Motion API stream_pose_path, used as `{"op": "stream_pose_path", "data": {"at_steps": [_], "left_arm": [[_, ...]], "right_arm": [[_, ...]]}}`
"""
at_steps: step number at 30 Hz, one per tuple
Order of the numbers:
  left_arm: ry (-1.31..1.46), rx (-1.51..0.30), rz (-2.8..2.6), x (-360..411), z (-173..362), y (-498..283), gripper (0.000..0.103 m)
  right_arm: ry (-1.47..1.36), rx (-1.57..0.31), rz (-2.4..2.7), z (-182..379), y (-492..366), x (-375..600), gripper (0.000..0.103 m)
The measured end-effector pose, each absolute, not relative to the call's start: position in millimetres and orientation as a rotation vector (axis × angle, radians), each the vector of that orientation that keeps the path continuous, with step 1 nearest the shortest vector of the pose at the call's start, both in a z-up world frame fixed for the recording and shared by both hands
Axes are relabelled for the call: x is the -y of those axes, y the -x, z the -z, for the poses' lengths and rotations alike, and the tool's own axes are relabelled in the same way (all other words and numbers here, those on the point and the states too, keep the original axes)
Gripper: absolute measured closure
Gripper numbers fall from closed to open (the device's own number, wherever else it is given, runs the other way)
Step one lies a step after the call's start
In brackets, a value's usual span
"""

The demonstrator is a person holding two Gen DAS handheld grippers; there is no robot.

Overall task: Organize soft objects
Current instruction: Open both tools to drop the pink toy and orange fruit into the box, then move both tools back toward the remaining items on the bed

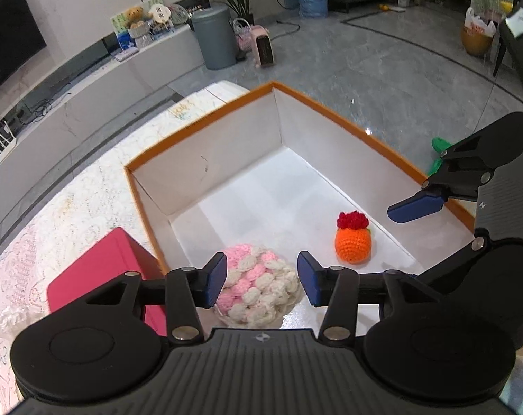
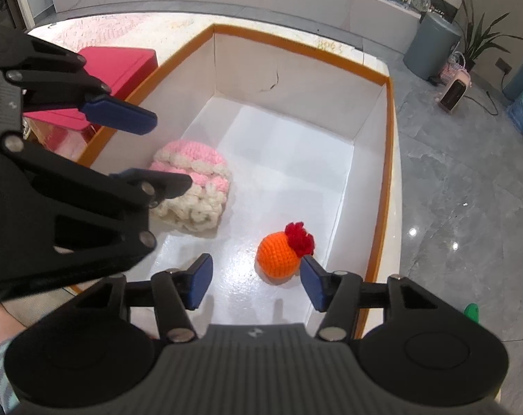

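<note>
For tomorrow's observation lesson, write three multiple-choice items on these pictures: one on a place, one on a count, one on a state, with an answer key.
1. Where does the orange crochet ball lie?
A. on the red box
B. inside the white box
C. on the floor

2. How many soft items are in the white box?
A. one
B. two
C. four

3. How is the left tool?
A. open, holding nothing
B. shut on the ball
C. shut on the red box

Key: 1 B, it rests on the box floor. 2 B, the ball and the pink-and-white knitted piece. 3 A, its pads stand apart above the knitted piece.
</note>
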State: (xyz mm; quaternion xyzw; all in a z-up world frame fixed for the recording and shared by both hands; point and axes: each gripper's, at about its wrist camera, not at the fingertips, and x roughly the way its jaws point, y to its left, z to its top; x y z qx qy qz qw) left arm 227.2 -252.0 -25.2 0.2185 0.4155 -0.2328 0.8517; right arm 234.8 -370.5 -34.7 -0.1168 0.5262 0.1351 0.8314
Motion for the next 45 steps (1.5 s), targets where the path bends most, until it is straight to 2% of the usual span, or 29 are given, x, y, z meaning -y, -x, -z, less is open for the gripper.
{"op": "stream_pose_path", "data": {"at_steps": [14,18,23,33,42,45], "left_arm": [[-0.362,-0.781,0.475,204.1,-17.1,-187.4,0.047],[-0.342,-0.697,0.433,184.2,-26.4,-163.4,0.047],[-0.260,-0.602,0.365,150.3,-33.8,-134.5,0.047],[-0.084,-0.481,0.210,68.7,-34.8,-92.2,0.047],[0.052,-0.517,0.028,-12.6,-10.7,-69.7,0.047],[0.067,-0.557,-0.021,-33.1,-2.3,-65.9,0.041]], "right_arm": [[0.195,-0.979,-0.246,-10.0,-196.9,349.7,0.045],[0.157,-0.909,-0.233,-24.2,-178.7,337.0,0.045],[0.099,-0.798,-0.206,-36.3,-151.4,317.4,0.040],[-0.056,-0.635,-0.215,-29.6,-98.4,276.2,0.040],[-0.077,-0.531,-0.267,-14.0,-66.4,218.6,0.040],[-0.083,-0.508,-0.292,-4.9,-62.0,200.6,0.037]]}}
